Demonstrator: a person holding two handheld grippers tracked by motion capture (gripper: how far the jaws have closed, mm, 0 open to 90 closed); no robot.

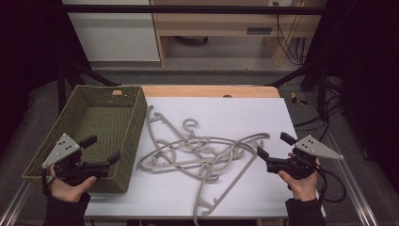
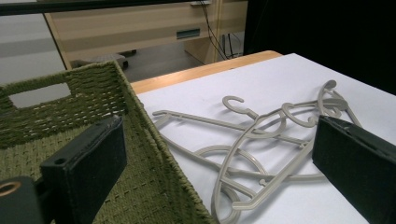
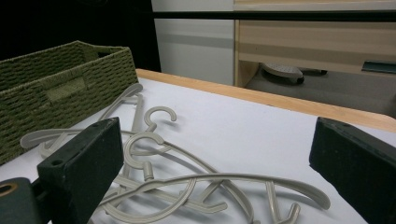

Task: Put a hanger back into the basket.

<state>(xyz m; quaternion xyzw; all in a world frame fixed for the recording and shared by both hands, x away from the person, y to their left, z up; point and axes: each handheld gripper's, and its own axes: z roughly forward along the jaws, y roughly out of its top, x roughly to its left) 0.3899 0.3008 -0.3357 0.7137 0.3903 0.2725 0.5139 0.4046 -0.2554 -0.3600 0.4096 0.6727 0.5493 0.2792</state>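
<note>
1. the desk [image 1: 263, 197] is covered by a white sheet, with a strip of bare wood left at the far edge.
2. a green woven basket [image 1: 40, 153] is set on the left part of the desk; nothing is seen inside it.
3. the hangers [image 1: 202, 150] are heaped in a grey tangle on the sheet, just right of the basket and between the two hands; hooks and arms are crossed over one another.
4. the left hand-held gripper [image 1: 103, 148] is held over the basket's near right corner, jaws spread wide with nothing between them, as is plain in the left gripper view [image 2: 215, 154].
5. the right hand-held gripper [image 1: 273, 146] is held just right of the heap, jaws likewise apart and empty, pointed at the hangers [image 3: 205, 182].
6. the step in hand is judged to be the approach: no hanger is yet touched.
7. for the next move, one hanger lying on top should be singled out, gripped on a free arm, and lifted clear without the rest being dragged along.
</note>
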